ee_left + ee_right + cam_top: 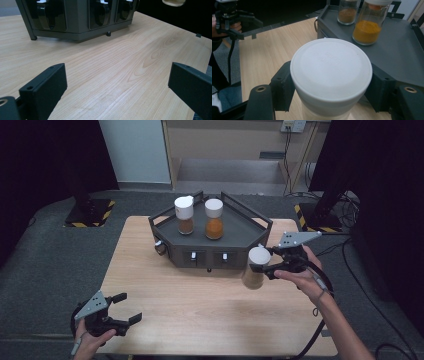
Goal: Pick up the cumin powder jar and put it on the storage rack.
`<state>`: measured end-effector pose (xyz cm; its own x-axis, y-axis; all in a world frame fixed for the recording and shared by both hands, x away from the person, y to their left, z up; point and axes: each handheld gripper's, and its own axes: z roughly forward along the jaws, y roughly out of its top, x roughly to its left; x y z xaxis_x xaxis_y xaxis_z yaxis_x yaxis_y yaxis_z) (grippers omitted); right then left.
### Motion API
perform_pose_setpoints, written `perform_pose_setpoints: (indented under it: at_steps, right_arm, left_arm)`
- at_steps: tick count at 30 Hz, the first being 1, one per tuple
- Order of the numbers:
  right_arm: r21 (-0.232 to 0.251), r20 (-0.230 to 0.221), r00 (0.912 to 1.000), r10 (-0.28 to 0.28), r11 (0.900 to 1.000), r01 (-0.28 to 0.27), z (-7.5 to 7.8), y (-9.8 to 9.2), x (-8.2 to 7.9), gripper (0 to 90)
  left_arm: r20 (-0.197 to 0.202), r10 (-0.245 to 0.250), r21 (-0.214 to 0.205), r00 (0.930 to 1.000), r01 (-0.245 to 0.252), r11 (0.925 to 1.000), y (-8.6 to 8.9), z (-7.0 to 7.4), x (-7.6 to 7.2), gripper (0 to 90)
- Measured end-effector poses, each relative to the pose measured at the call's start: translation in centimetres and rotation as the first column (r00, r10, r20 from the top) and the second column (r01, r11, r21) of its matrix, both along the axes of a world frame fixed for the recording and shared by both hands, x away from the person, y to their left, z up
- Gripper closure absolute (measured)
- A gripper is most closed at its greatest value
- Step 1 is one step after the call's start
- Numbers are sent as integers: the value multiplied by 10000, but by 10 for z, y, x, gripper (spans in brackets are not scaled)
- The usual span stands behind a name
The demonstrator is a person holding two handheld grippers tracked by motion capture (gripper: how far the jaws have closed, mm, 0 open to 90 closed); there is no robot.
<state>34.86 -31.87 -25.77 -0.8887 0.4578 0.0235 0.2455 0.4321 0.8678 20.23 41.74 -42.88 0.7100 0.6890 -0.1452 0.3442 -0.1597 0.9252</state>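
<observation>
Progress stands at roughly two of three jars placed, judged from the layout. Rack (240,227) carries a brown jar (184,215) and an orange jar (214,219), both upright on its top deck, side by side.

Right gripper (261,268) is clamped on a third jar (254,268). Jaws grip it just below the white cap (331,68), one pad on each side. The jar hangs clear of the table (200,305), upright, with pale contents visible under the cap. Relative to this gripper, the rack lies just ahead and to one side; the two placed jars stand farther ahead on the deck. Free deck surface lies between the held jar and the orange jar (366,30).

Left gripper (122,309) has its jaws apart with nothing between them. It sits low over the near table edge. The rack front, with its dark recessed slots (100,12), lies well ahead of it across bare wood.

Remaining work, as a judgement:
1. Carry the held jar over the rack rail.
2. Lower it onto the free deck area beside the orange jar.
3. Release and withdraw.

Clearance over the rail is the main point to watch.
</observation>
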Motion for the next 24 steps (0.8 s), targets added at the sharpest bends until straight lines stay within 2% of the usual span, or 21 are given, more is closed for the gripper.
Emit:
perform_pose_setpoints:
  at_steps: [14, 24]
  right_arm:
    - [158, -52, 10000, -9, 9999, 9, 20, 15, 20, 340]
    - [92, -3, 9998, -184, 9998, 184, 30, 20, 26, 340]
  left_arm:
    - [8, -17, -16, 10000, 17, 10000, 1, 0, 0, 8]
    - [-16, -32, -14, 10000, 32, 10000, 1, 0, 1, 8]
